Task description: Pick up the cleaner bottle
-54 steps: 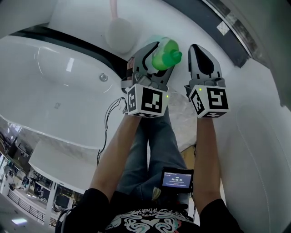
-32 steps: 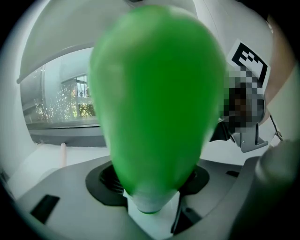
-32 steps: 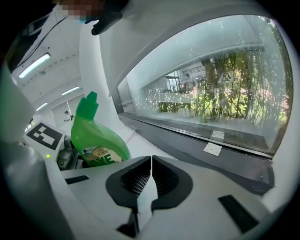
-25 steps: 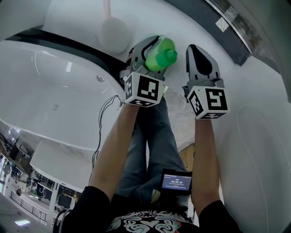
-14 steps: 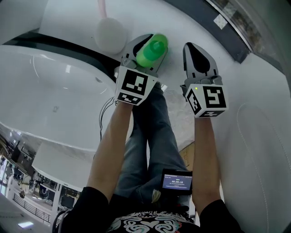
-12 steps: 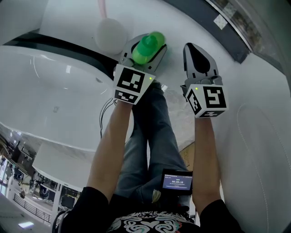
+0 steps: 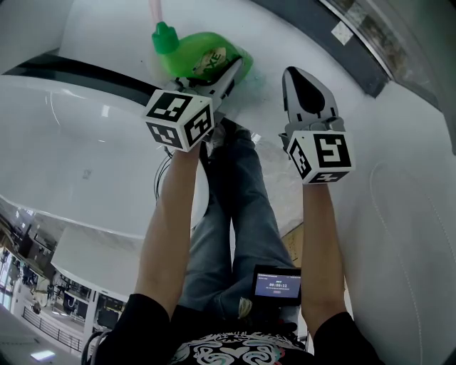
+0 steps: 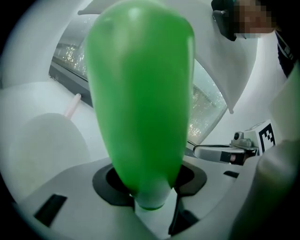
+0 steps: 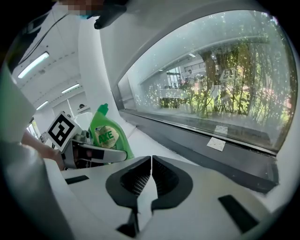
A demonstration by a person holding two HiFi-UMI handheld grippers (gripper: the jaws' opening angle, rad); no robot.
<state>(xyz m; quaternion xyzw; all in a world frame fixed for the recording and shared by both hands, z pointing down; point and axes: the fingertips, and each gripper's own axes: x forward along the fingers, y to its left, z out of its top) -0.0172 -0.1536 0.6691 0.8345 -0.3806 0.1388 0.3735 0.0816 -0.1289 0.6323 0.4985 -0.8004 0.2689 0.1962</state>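
Note:
The green cleaner bottle (image 7: 203, 60) is off the white ledge, tipped over with its cap (image 7: 164, 37) pointing up and to the left in the head view. My left gripper (image 7: 222, 71) is shut on its body, rolled onto its side. In the left gripper view the bottle (image 8: 140, 93) fills the middle, pinched between the two dark pads (image 8: 110, 180). My right gripper (image 7: 305, 89) hangs to the right of it, shut and empty, a little apart. From the right gripper view the labelled bottle (image 9: 105, 133) shows at the left beyond my shut right gripper (image 9: 151, 168).
A white bathtub (image 7: 71, 142) curves along the left, with a white ledge (image 7: 107, 28) behind it. A pink handle (image 7: 154, 8) sticks up at the top edge. A dark sill (image 9: 201, 136) runs under a large window (image 9: 211, 79). The person's legs (image 7: 235, 207) are below.
My left gripper has rolled over and shifted left, swinging the bottle's cap from the right side to the upper left. The bottle now hides the round white thing. My right gripper stayed put.

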